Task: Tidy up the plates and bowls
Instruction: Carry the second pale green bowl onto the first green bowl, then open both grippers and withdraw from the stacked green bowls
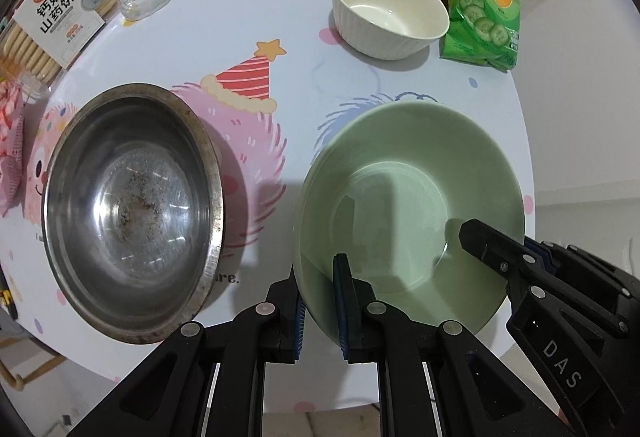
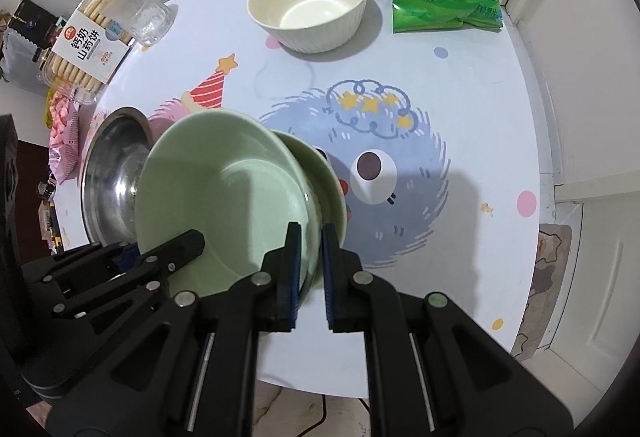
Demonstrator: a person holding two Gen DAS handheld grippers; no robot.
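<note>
Both grippers, left (image 1: 320, 301) and right (image 2: 309, 269), pinch opposite rims of the green bowl (image 1: 408, 213) at lower centre, tilted over the table (image 1: 300, 17). Glazed, stiff and breakable, it looks slippery; rim grips suit it.

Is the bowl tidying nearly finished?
Not yet. Nothing looks stacked. Both the left gripper and right gripper are clamped on the green bowl's rim. The metal bowl and white bowl sit apart on the table, untouched.
</note>
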